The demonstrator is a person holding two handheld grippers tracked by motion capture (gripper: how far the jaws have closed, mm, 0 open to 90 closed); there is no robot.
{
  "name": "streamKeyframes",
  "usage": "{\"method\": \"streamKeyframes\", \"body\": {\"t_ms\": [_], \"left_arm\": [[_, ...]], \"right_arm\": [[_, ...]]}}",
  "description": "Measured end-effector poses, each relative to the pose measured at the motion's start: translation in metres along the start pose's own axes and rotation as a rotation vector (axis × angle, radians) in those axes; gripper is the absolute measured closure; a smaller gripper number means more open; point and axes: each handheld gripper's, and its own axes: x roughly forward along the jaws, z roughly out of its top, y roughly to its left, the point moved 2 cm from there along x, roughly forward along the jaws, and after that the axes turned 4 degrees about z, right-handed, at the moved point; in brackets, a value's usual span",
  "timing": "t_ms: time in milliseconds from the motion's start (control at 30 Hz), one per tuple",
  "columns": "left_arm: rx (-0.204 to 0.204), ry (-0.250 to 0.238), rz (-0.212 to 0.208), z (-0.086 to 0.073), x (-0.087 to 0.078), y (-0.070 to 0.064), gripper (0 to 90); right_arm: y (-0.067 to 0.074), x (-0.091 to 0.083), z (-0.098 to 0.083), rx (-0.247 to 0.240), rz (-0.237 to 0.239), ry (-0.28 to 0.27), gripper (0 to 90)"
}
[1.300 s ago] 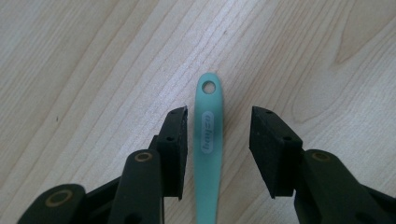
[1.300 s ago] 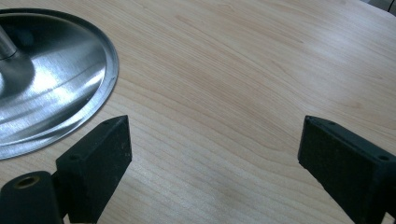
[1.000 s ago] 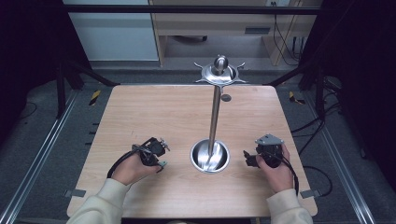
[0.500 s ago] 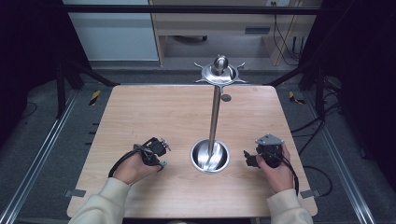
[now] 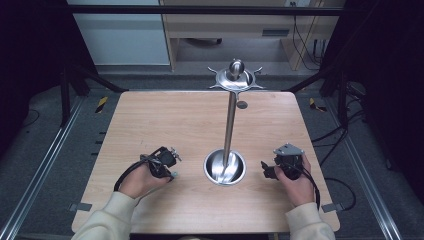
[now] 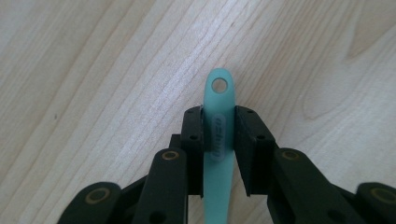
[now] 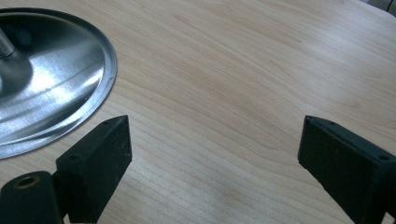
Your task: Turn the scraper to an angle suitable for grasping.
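Light wooden worktop (image 5: 150,120) carried a steel stand (image 5: 229,125); its round dished base (image 5: 224,167) sat on the near-centre, pole upright, a small dark disc (image 5: 242,105) near the far edge.

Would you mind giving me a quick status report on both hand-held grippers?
Left hand-held gripper shut on teal handle. Right hand-held gripper open, empty, beside steel stand base. Nothing between them and stand.

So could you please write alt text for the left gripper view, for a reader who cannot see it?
The left gripper is shut on a teal handle with a hanging hole at its tip. Pale wooden table lies beneath.
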Motion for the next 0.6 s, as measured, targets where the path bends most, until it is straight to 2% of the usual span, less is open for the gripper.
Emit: {"method": "streamKeyframes", "body": {"t_ms": [33, 67, 133, 167, 233, 267, 333, 600], "left_arm": [[0.0, 0.0, 0.0, 0.0, 0.0, 0.0, 73.9], [-0.011, -0.039, -0.002, -0.001, -0.009, 0.0, 74.0], [-0.017, -0.058, -0.001, -0.002, -0.014, 0.001, 74.0], [-0.013, -0.098, 0.002, -0.003, -0.025, 0.002, 74.0], [-0.022, -0.136, 0.005, -0.005, -0.034, 0.002, 74.1], [-0.022, -0.136, 0.005, -0.005, -0.034, 0.002, 74.1], [-0.039, -0.182, 0.012, -0.007, -0.047, 0.002, 74.2], [-0.043, -0.254, 0.014, -0.007, -0.069, 0.001, 74.2]], "right_arm": [[0.0, 0.0, 0.0, 0.0, 0.0, 0.0, 10.1], [0.0, 0.0, 0.0, -0.001, 0.001, -0.001, 10.1], [0.0, 0.0, 0.0, -0.003, -0.001, 0.0, 10.1], [0.0, 0.0, 0.0, -0.003, 0.0, 0.004, 10.1], [0.0, 0.0, 0.0, -0.003, 0.0, 0.004, 10.0], [0.0, 0.0, 0.0, -0.003, 0.0, 0.004, 10.0], [0.0, 0.0, 0.0, -0.008, 0.001, 0.004, 10.0], [-0.001, 0.0, -0.001, 0.01, -0.004, 0.002, 8.0]]}}
